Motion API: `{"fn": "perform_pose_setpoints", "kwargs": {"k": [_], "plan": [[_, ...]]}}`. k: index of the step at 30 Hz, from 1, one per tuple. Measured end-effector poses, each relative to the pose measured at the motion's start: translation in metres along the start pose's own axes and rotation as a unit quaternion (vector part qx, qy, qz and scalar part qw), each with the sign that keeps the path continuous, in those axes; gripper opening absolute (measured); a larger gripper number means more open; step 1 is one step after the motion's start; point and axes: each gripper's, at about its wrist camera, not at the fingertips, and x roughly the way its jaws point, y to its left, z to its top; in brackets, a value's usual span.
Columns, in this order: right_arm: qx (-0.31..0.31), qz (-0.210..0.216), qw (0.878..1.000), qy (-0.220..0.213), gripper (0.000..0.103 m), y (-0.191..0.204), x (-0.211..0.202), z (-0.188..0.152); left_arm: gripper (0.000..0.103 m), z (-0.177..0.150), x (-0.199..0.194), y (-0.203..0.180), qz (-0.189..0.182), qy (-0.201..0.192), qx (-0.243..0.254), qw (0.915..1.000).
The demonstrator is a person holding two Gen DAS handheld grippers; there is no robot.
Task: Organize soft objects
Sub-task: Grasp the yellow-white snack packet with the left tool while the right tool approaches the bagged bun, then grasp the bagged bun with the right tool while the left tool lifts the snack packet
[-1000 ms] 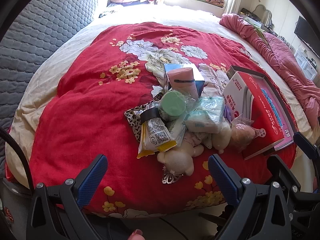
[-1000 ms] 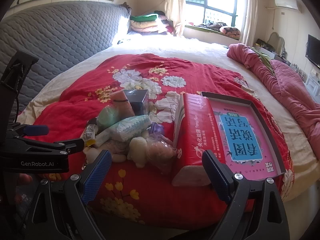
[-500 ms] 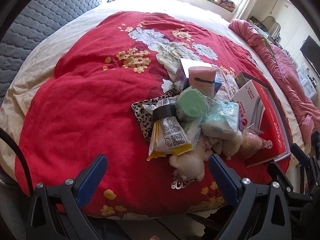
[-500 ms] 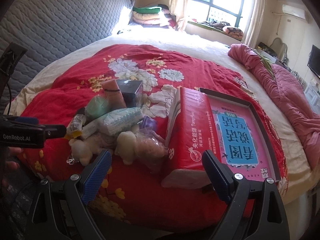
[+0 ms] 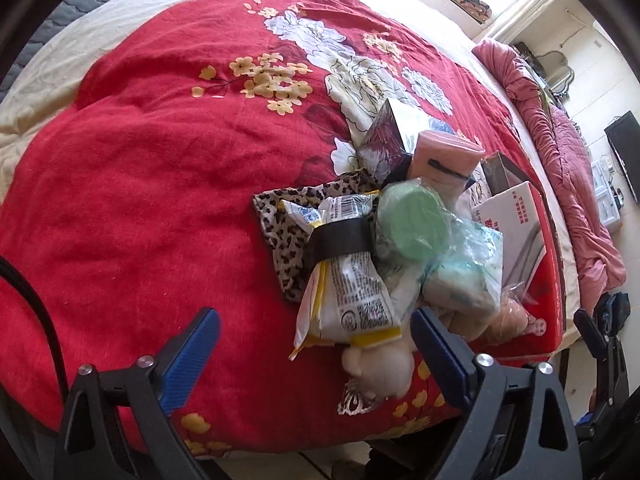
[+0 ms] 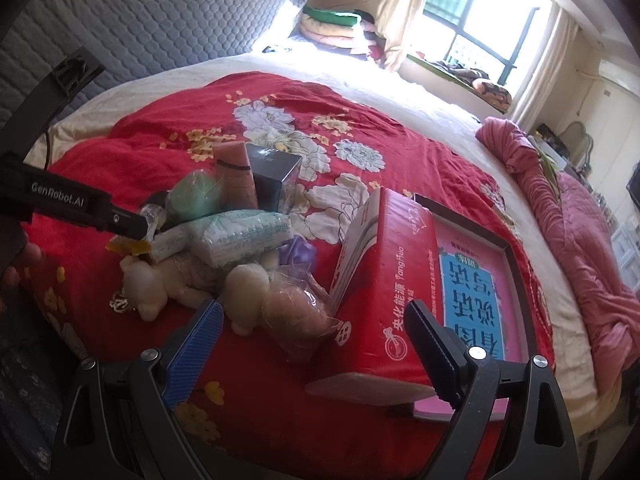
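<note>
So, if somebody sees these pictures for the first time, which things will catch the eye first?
Probably the bright red floral quilt covering the bed, then the jumbled pile at its near edge: a round green sponge-like disc on top, a white-and-yellow snack packet, a cream plush toy. Right of the pile stands a big red cardboard box.

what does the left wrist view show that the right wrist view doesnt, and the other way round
Only the left wrist view shows the leopard-print cloth under the pile. Only the right wrist view shows the purple item, the pink book cover in the tray and the folded bedding. Both show the green round pack, the tissue pack, the cream plush toy and the red box.
</note>
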Motion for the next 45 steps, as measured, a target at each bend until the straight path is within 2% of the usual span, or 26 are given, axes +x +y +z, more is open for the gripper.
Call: {"fn": "perform_pose_setpoints", "kwargs": {"k": [4, 7, 10, 13, 17, 18, 22, 25, 28, 33, 38, 41, 45], "plan": [[-0.058, -0.021, 0.998, 0.004, 0.092, 0.009, 0.01, 0.0, 0.087, 0.006, 0.006, -0.003, -0.003, 0.001, 0.014, 0.9999], [-0.102, -0.015, 0.995, 0.018, 0.092, 0.017, 0.021, 0.001, 0.081, 0.01, 0.011, -0.003, -0.009, 0.01, 0.016, 0.9998], [-0.151, -0.015, 0.988, 0.034, 0.091, 0.028, 0.033, 0.0, 0.08, 0.012, 0.015, 0.0, -0.016, 0.016, 0.009, 0.9997], [-0.195, -0.025, 0.98, 0.027, 0.082, 0.039, 0.039, -0.002, 0.078, 0.014, 0.017, 0.003, -0.018, 0.016, 0.0, 0.9997], [-0.224, -0.035, 0.973, 0.052, 0.062, 0.046, 0.056, -0.004, 0.072, 0.018, 0.022, 0.004, -0.033, 0.026, -0.007, 0.9991], [-0.228, -0.04, 0.971, 0.058, 0.06, 0.046, 0.06, -0.004, 0.07, 0.019, 0.024, 0.004, -0.037, 0.028, -0.008, 0.9989], [-0.215, -0.026, 0.975, 0.059, 0.053, 0.037, 0.064, -0.003, 0.059, 0.023, 0.03, 0.006, -0.053, 0.038, -0.017, 0.9978], [-0.177, 0.0, 0.982, 0.059, 0.05, 0.027, 0.063, -0.001, 0.047, 0.027, 0.034, 0.005, -0.072, 0.046, -0.017, 0.9962], [-0.129, 0.025, 0.99, 0.055, 0.046, 0.016, 0.058, 0.004, 0.044, 0.029, 0.035, 0.007, -0.076, 0.044, -0.016, 0.996], [-0.048, 0.064, 0.996, 0.045, 0.044, -0.005, 0.05, 0.011, 0.043, 0.023, 0.025, 0.014, -0.084, 0.042, -0.016, 0.9955], [-0.009, 0.083, 0.996, 0.041, 0.039, -0.012, 0.047, 0.013, 0.044, 0.013, 0.02, 0.019, -0.073, 0.052, -0.009, 0.9959], [-0.004, 0.084, 0.996, 0.04, 0.039, -0.013, 0.045, 0.012, 0.044, 0.006, 0.022, 0.019, -0.059, 0.06, 0.0, 0.9965], [-0.007, 0.086, 0.996, 0.037, 0.039, -0.011, 0.046, 0.01, 0.044, 0.0, 0.021, 0.024, -0.06, 0.058, -0.005, 0.9965]]}}
